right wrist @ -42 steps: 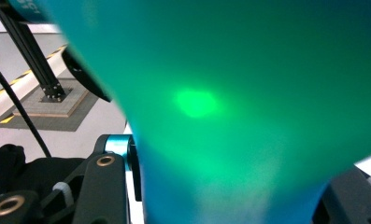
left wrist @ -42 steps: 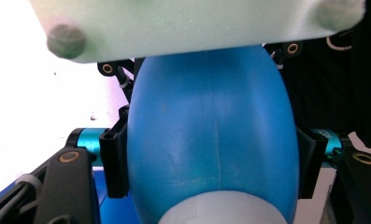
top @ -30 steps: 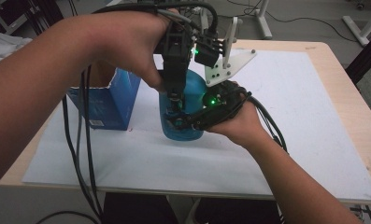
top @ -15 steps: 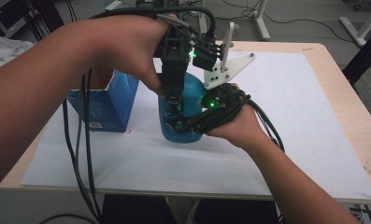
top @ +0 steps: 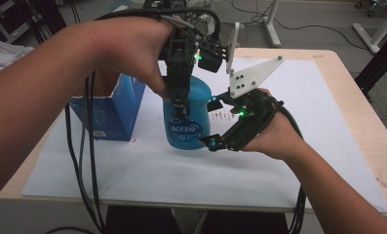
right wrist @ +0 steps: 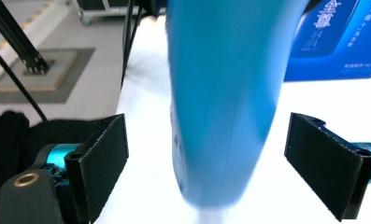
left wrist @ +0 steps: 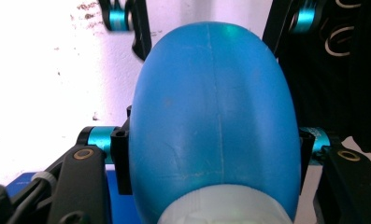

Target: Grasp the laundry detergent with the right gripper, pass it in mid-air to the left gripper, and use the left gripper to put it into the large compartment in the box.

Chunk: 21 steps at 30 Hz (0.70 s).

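- Blue plastic bottle (top: 187, 114) stands upright on white-covered desk (top: 288, 161), beside open blue cardboard box (top: 110, 109).
- Left hand-held gripper (top: 181, 105) clamped on bottle from above.
- Right hand-held gripper (top: 215, 122) jaws just opened, pads clear of bottle between them.
- Handover looks done; boxing bottle likely left.

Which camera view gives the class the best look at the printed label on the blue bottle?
The high view: the blue bottle stands whole on the table with its label facing the camera. The left gripper view shows its rounded shoulder clamped between the left tongs. The right gripper view shows a blurred side between the open right tongs.
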### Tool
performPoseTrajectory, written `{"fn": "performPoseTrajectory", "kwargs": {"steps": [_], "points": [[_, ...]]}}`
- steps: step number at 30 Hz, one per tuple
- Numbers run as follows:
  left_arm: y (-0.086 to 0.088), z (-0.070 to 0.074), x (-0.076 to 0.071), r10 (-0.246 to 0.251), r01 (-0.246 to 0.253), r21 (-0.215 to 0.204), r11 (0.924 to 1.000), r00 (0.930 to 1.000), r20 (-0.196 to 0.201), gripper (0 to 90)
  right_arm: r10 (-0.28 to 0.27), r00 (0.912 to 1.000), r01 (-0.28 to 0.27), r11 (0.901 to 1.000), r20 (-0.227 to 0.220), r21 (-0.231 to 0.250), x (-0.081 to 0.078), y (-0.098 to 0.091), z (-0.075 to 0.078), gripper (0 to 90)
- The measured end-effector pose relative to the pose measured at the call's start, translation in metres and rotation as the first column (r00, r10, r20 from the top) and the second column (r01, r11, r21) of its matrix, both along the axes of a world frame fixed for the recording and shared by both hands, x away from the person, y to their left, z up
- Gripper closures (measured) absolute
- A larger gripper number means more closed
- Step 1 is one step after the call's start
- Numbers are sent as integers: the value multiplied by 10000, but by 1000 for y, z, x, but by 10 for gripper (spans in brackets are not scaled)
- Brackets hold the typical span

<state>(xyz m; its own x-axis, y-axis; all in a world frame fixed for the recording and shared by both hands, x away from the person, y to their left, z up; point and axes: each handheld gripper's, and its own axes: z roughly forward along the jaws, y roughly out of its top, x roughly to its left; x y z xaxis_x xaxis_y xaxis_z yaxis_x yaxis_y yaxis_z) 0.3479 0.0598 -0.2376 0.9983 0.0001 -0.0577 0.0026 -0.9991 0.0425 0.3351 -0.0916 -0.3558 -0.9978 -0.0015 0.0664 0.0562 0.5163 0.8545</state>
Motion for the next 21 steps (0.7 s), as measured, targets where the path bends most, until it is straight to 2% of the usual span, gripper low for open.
{"fn": "performPoseTrajectory", "kwargs": {"steps": [3,8,15,16,17,18,19,21], "points": [[3,2,1,216,-216,14,9998,9998,-41,387,89,10000,-90,9993,-40,-362,-1,-7,5,130],[7,6,4,513,-513,20,9987,9987,-1,387,109,9998,-94,9944,139,-1049,-2,-18,15,111],[13,12,8,876,-876,-12,9962,9961,-89,386,85,9996,-31,9813,273,-1922,-1,-35,30,111],[14,14,8,892,-892,-22,9960,9960,-85,387,96,9994,-30,9798,320,-2001,0,-38,32,99],[15,15,9,968,-968,-38,9953,9953,-88,387,35,9995,33,9782,325,-2074,0,-39,33,18],[16,17,10,1077,-1077,-51,9942,9941,-98,386,-188,9988,285,9738,449,-2257,0,-41,34,10],[18,19,11,1198,-1199,-54,9928,9927,-100,387,-163,9992,247,9687,361,-2469,1,-42,35,10],[22,24,13,1492,-1492,-47,9888,9887,-134,386,-171,9987,302,9582,483,-2846,1,-45,38,10]]}}
